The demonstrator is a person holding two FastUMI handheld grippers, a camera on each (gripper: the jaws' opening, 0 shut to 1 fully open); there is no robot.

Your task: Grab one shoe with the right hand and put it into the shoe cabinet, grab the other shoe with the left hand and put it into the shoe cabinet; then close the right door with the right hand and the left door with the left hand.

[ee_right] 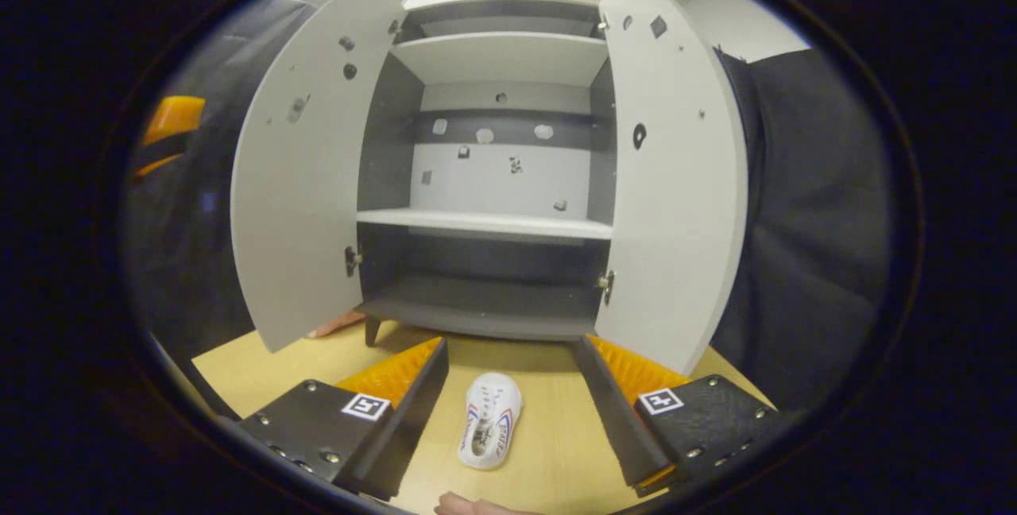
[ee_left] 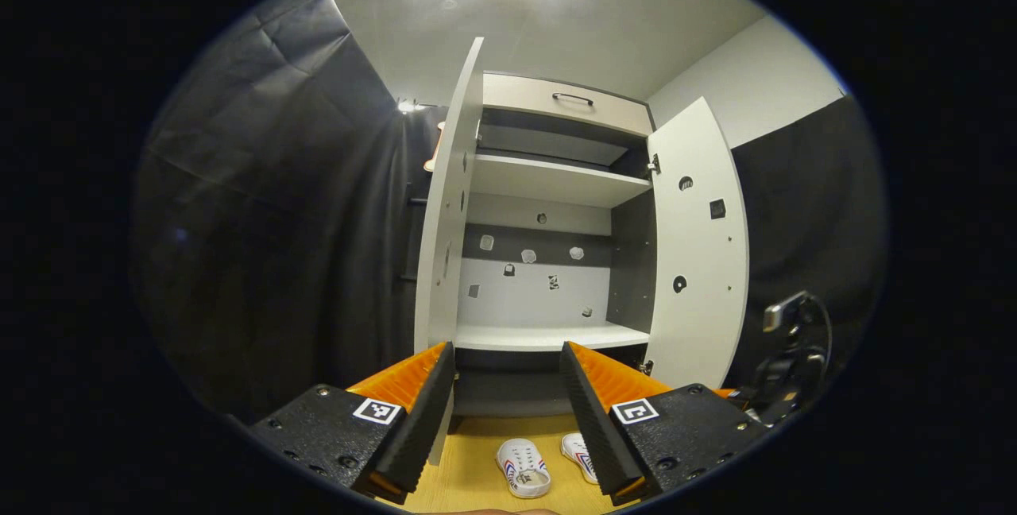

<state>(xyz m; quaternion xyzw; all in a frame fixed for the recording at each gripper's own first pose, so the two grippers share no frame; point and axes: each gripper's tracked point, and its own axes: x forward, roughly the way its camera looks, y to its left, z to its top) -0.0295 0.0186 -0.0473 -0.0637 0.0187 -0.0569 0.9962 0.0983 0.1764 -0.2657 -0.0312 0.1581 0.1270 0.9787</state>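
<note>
shoes (ee_left: 524, 467) lie on the floor near the open shoe cabinet (ee_right: 485, 221), and both the right gripper (ee_right: 508, 412) and left gripper (ee_left: 508, 412) have fingers apart, so a crooked grab could drop one.

No readable text anywhere; the shoe's (ee_right: 490, 421) side lettering is too small to read.

2 shoes (ee_left: 540, 463) on floor (ee_right: 556, 435) before open cabinet (ee_right: 493, 221).
</note>
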